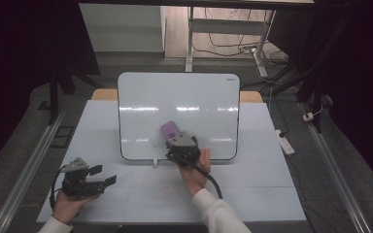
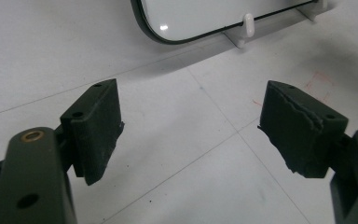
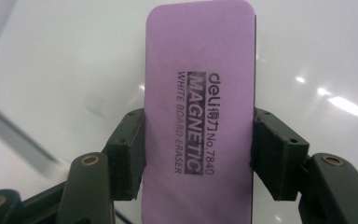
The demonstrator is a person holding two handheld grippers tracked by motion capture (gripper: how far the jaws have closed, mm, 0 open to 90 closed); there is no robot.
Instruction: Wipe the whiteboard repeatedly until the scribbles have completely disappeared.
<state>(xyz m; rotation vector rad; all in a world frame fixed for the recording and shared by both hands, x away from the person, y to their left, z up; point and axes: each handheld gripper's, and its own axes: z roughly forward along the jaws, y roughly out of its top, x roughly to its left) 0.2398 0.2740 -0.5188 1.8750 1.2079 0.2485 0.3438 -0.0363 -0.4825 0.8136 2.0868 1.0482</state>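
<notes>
A purple magnetic whiteboard eraser (image 3: pixel 199 107) sits clamped between the two black jaws of my right gripper (image 3: pixel 198 154), which is shut on its long sides. In the high view that right gripper (image 1: pixel 174 138) holds the eraser (image 1: pixel 169 129) against the lower middle of the whiteboard (image 1: pixel 141 102). The whiteboard stands tilted back on small white feet at the table's middle. My left gripper (image 1: pixel 103 175) rests low at the front left, its jaws wide apart over bare table. From the left gripper view, the left gripper (image 2: pixel 191 130) has nothing between its pads, and the whiteboard's lower corner (image 2: pixel 191 18) lies beyond.
The white table (image 1: pixel 252 189) has a faint red mark (image 2: pixel 319 84) on it, ahead of the left gripper. A desk frame with cables stands on the floor behind the board. A white power strip (image 1: pixel 285 141) lies on the floor to the right of the table.
</notes>
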